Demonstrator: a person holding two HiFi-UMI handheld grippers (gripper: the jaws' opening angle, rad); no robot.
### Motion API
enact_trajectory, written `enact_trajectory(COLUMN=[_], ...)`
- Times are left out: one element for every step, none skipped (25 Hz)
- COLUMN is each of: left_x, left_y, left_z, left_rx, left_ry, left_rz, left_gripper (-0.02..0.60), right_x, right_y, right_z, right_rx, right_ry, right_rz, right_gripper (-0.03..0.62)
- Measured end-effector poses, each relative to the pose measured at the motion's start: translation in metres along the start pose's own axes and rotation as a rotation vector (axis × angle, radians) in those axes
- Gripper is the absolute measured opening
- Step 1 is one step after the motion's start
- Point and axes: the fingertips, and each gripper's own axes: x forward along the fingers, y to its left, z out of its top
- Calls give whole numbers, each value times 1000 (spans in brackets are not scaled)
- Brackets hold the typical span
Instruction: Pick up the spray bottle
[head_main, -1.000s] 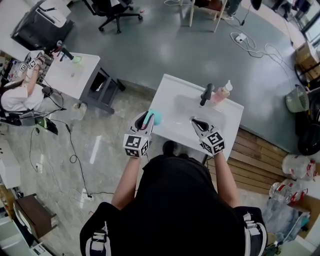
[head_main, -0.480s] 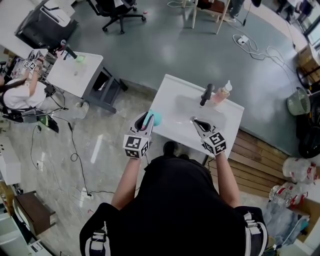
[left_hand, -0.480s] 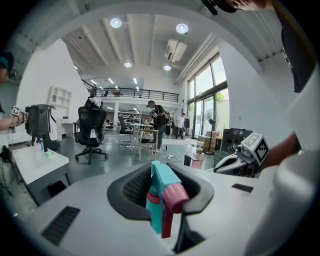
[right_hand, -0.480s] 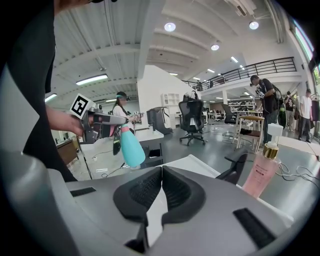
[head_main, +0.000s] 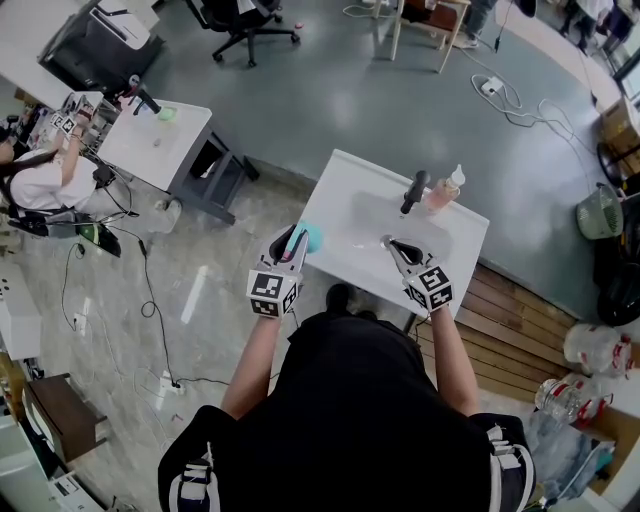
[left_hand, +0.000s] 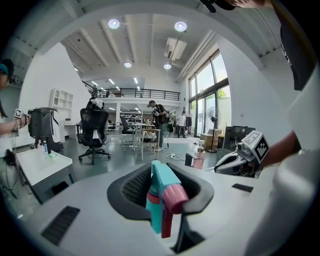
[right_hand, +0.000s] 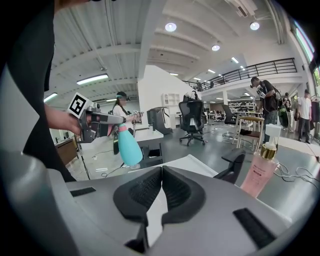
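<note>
The spray bottle (head_main: 311, 236) has a teal body and a pink trigger head (left_hand: 165, 199). My left gripper (head_main: 294, 238) is shut on its head, and the teal body (right_hand: 128, 146) hangs below the jaws, off the near left edge of the white table (head_main: 345, 190). In the left gripper view the nozzle and trigger sit between the black pads (left_hand: 131, 189). My right gripper (head_main: 388, 241) hovers over the table's near right part. Its pads (right_hand: 172, 187) are pressed together with nothing between them.
A pink pump bottle (head_main: 443, 190) and a black handled tool (head_main: 413, 190) stand at the table's far edge. Another white table (head_main: 150, 145) with a seated person is at the far left. Office chairs, cables and wooden flooring surround the table.
</note>
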Motion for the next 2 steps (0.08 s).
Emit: enact_trajectory(left_x=[0, 0], left_y=[-1, -1], left_z=[-1, -2], left_rx=[0, 1], left_ry=[2, 5], left_rz=[2, 4], left_gripper=[100, 100], right_x=[0, 0], right_y=[0, -1], right_z=[-1, -1], right_rx=[0, 1], right_ry=[-1, -1], right_rz=[1, 3], right_gripper=[17, 17])
